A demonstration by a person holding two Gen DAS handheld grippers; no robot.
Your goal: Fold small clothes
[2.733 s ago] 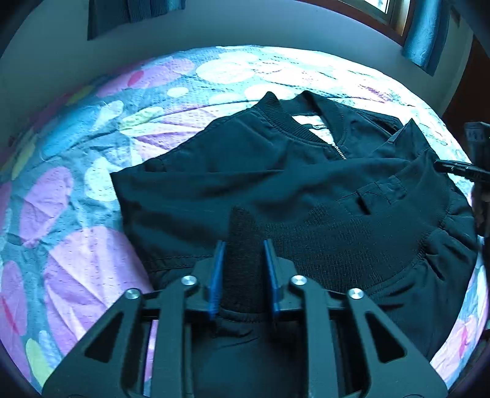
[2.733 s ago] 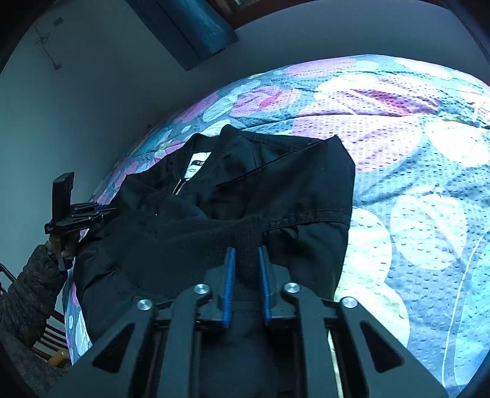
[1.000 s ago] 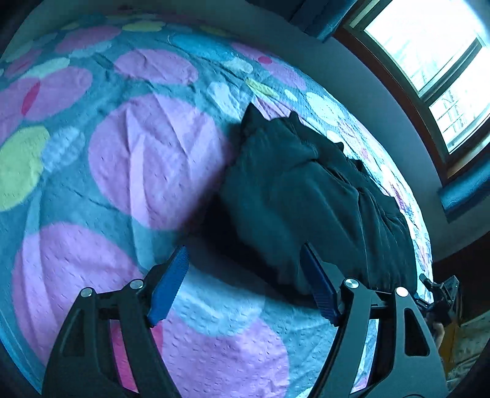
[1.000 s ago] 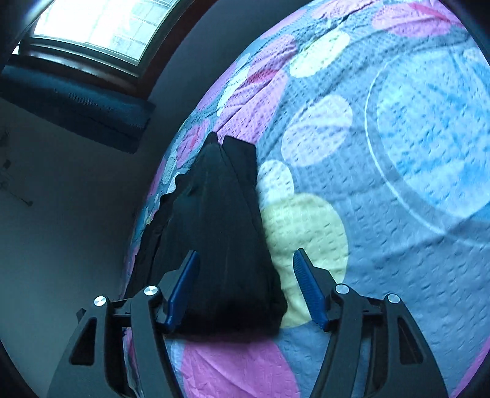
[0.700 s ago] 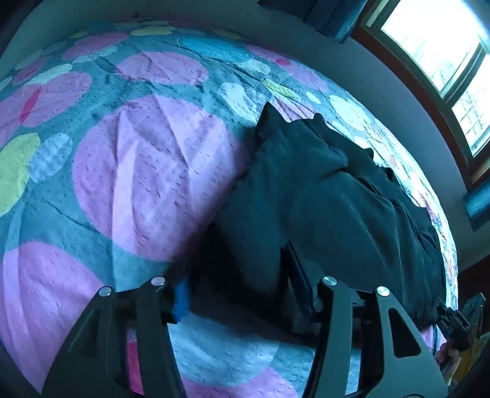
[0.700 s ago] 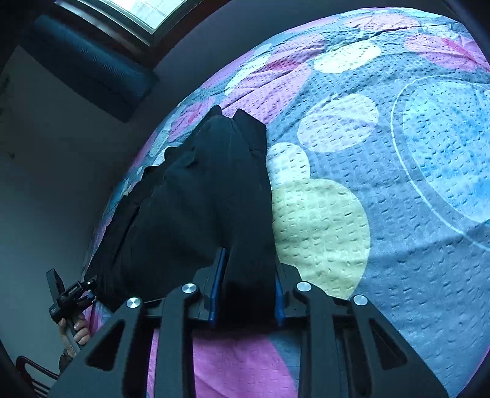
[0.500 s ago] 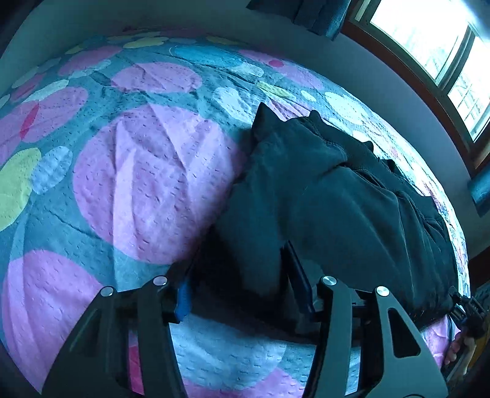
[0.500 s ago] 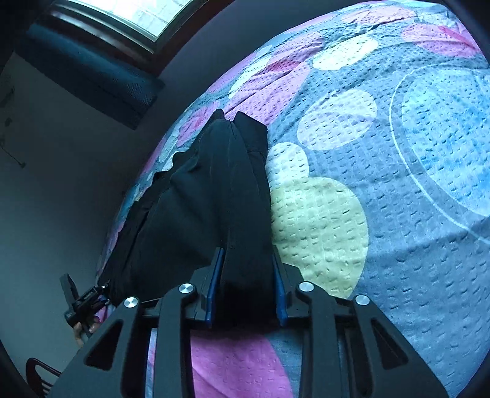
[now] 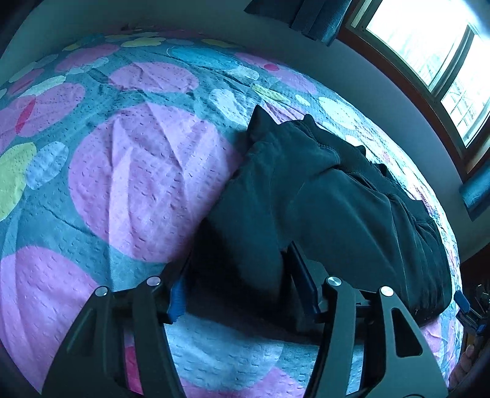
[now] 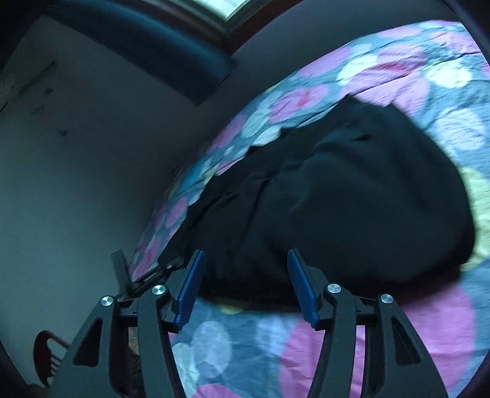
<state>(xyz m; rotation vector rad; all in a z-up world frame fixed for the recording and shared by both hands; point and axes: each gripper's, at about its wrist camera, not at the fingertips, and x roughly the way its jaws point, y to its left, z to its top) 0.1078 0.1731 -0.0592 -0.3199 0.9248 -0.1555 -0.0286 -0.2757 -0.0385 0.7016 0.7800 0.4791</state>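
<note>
A folded black jacket [image 9: 337, 202] lies on the flowered bedspread [image 9: 128, 171]. My left gripper [image 9: 242, 281] is at its near end, the blue-padded jaws spread around a thick fold of the fabric, which fills the gap between them. In the right wrist view the jacket [image 10: 352, 199] lies just beyond my right gripper [image 10: 245, 284], whose jaws are wide apart and hold nothing; the view is blurred by motion. The left gripper's tip [image 10: 147, 278] shows at the jacket's far end.
A grey wall [image 10: 76, 168] borders the bed at the left in the right wrist view. A window [image 9: 428, 55] with a dark curtain [image 9: 318, 15] sits behind the bed. A chair back [image 10: 46, 355] shows low left. The right gripper's tip [image 9: 468, 309] shows at the far right.
My right gripper has let go of the jacket's end, opened wide and swung left. My left gripper has stayed clamped around the jacket's other end, barely moving.
</note>
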